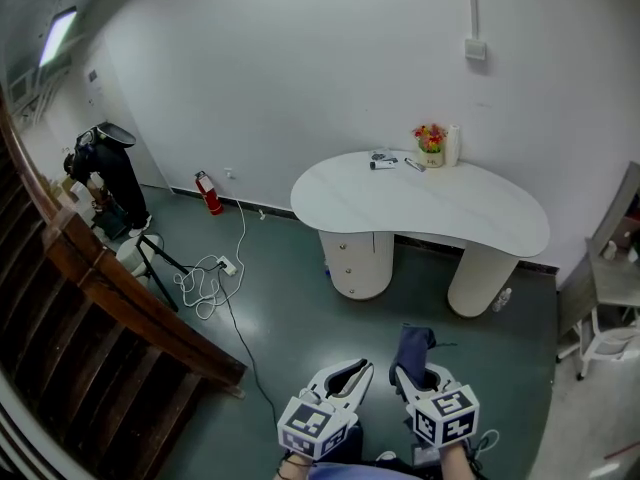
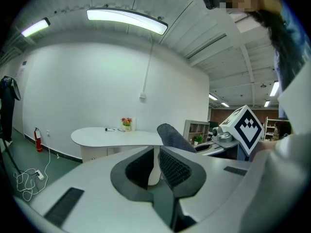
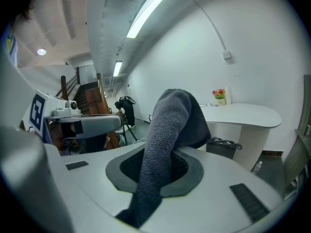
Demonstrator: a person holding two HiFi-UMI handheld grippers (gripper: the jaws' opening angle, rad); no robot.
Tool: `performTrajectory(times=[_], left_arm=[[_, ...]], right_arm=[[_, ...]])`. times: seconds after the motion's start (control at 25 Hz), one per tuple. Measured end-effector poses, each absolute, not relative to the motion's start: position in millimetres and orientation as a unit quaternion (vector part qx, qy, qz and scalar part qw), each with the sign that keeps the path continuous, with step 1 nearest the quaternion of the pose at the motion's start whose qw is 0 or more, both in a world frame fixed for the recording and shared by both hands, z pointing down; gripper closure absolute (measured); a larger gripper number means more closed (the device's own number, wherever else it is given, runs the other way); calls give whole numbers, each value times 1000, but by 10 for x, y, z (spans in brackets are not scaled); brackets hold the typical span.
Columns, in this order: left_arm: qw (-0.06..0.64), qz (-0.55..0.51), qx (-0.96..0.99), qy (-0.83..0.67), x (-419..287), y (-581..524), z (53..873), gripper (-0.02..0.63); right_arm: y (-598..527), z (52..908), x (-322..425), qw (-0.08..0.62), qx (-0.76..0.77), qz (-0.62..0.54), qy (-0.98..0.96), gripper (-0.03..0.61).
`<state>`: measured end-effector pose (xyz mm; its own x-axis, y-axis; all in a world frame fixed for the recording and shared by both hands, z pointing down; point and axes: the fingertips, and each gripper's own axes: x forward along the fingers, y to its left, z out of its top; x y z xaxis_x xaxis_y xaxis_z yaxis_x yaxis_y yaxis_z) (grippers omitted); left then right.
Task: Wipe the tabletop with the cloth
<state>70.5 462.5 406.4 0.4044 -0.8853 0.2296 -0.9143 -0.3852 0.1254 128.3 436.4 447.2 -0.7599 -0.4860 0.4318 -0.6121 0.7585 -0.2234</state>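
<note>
Here the right tongs [image 3: 156, 165] are clamped on the dark grey cloth [image 3: 171, 123], which drapes over them in mid-air, well apart from the white counter [image 1: 425, 208] by the wall. The left tongs [image 2: 154, 160] stand a narrow gap apart, holding nothing.

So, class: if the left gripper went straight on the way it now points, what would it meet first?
Probably the white table, at the pedestal that shows through the narrow gap between the empty jaws of the left gripper. Only floor seems to lie between, though depth is unclear.
</note>
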Motion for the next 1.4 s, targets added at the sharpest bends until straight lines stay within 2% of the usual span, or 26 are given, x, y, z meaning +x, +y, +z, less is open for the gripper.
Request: performTrajectory(times=[0.8,1.4], left_arm=[[101,68,863,-489,-987,2571,3893,577],[127,74,879,-454,-1093,2029,4090,578]], right_arm=[[2488,4440,-283,177,354,206,-895,517],[2080,4603,-394,196,379,213,-879,517]])
